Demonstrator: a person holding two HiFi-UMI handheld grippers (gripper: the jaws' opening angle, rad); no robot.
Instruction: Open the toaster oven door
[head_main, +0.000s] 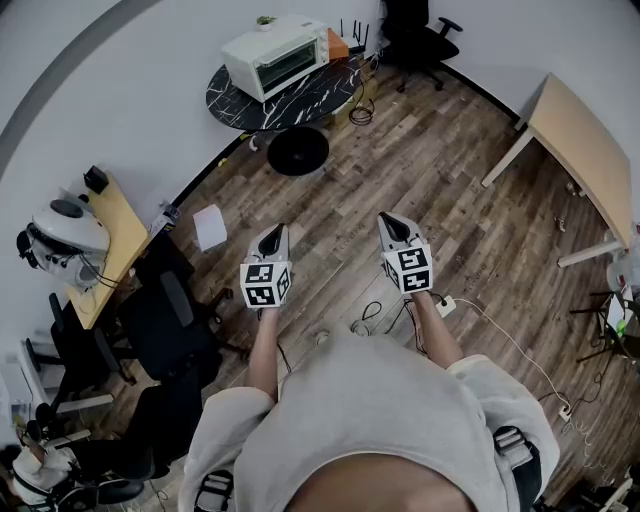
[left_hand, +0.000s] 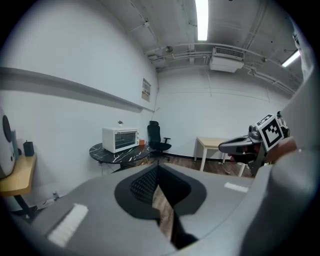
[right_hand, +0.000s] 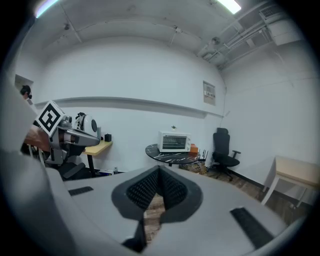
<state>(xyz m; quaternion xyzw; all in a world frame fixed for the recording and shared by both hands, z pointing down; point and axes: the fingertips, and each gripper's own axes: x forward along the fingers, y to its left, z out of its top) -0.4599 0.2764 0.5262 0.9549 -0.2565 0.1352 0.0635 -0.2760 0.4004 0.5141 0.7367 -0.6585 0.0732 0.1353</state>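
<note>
Plainly, you were standing well short of the work. The toaster oven (head_main: 275, 56) sat on the round black table (head_main: 310, 100) at the upper left of the head view. Its door was closed and faced down-right toward you, with a long stretch of wood floor between.

Your left gripper (head_main: 270, 242) and right gripper (head_main: 393, 229) were held out side by side in the middle of the frame. Both were clenched on nothing: each gripper view showed the pads meeting on bare air, with the oven small beyond them.

To do this step well, you would have wanted to close in first, minding the round black object (head_main: 297, 150) on the floor and the cables (head_main: 362, 108) beside the table. You would then have parted one gripper's jaws before reaching for the door. Its handle was too small to make out from there.
</note>
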